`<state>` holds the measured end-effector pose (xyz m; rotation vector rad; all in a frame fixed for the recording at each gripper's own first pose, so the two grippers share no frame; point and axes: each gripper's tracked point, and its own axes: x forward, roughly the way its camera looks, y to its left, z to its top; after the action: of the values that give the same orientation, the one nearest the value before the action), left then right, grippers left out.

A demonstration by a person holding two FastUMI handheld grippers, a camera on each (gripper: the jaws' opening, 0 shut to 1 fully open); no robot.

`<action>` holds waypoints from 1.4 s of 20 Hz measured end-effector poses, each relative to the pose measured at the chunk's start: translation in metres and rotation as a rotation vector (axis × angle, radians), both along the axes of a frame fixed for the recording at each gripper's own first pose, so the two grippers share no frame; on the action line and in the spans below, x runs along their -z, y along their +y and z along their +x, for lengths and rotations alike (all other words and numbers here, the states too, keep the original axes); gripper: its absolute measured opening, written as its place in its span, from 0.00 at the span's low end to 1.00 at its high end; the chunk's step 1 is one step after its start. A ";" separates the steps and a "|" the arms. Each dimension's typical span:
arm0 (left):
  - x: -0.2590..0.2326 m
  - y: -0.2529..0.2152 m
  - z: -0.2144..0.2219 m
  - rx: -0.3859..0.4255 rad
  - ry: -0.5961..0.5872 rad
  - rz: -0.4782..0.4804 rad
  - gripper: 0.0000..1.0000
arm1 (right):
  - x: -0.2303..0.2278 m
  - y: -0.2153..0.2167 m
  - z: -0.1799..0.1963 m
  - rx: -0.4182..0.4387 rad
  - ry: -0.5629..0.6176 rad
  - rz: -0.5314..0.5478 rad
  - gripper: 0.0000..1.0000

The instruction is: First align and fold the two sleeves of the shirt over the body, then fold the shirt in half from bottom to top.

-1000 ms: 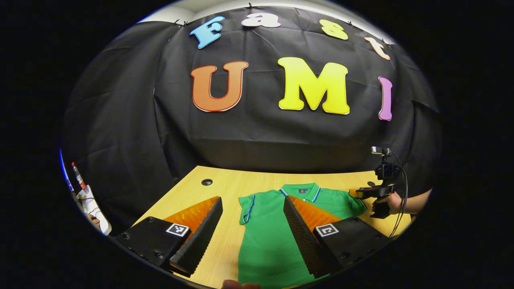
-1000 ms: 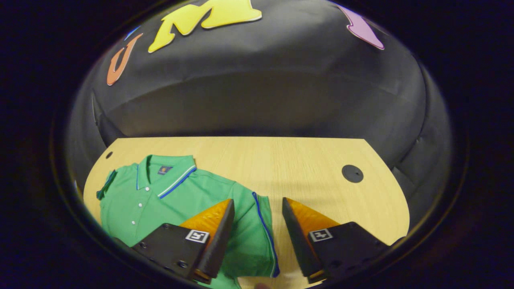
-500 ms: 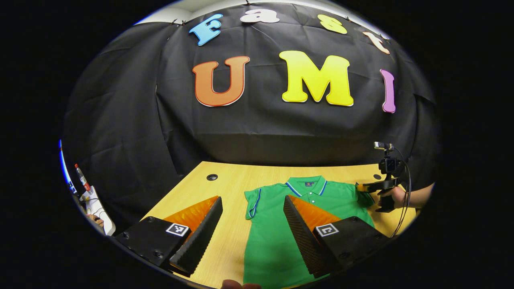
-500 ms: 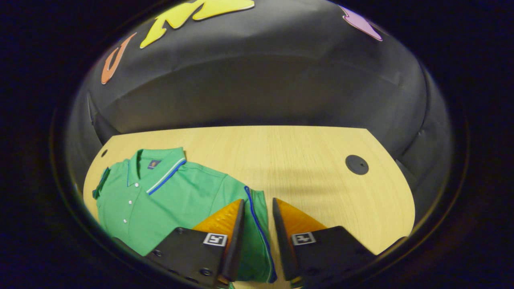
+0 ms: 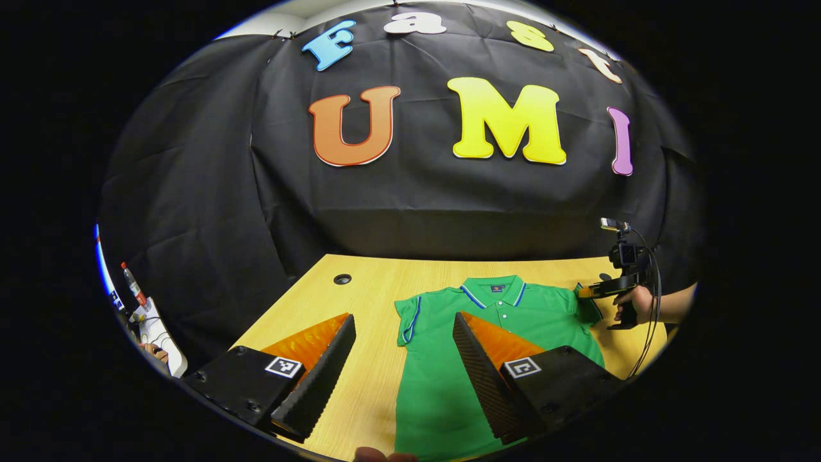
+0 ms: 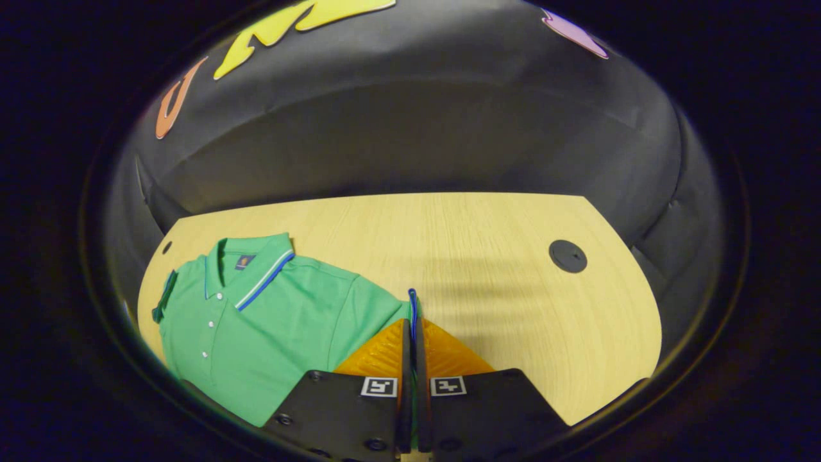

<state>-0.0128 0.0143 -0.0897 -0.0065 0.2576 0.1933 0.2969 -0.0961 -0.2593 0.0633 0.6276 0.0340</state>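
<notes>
Already the right tool, at lower centre of the right gripper view, has its two fingers pressed together on the blue-trimmed edge of the sleeve, which stands up between them. That pinch at the cuff looks meant to let the sleeve be lifted and carried across the body. The green shirt lies flat, collar toward the booth wall, at lower left of that view on the tabletop.

In the left gripper view the left tool hangs wide open at the bottom, grasping nothing, one finger over bare wood and the other over the shirt's body, the other sleeve lying between them, likely lined up to grasp it.
</notes>
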 end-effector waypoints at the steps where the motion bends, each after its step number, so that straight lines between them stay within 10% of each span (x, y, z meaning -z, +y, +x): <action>1: 0.000 0.001 -0.001 0.000 -0.002 -0.004 0.98 | -0.008 0.004 -0.001 -0.007 -0.005 0.017 0.05; 23: 0.013 0.057 -0.047 -0.100 -0.007 -0.030 0.98 | -0.006 0.122 0.016 0.000 0.032 0.006 0.00; 28: 0.017 0.067 -0.054 -0.106 0.001 -0.030 0.98 | -0.008 0.135 0.013 -0.019 0.040 0.046 0.16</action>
<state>-0.0668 0.0813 -0.1069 -0.0503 0.2614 0.2948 0.3098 0.0387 -0.2517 0.1026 0.6672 0.0657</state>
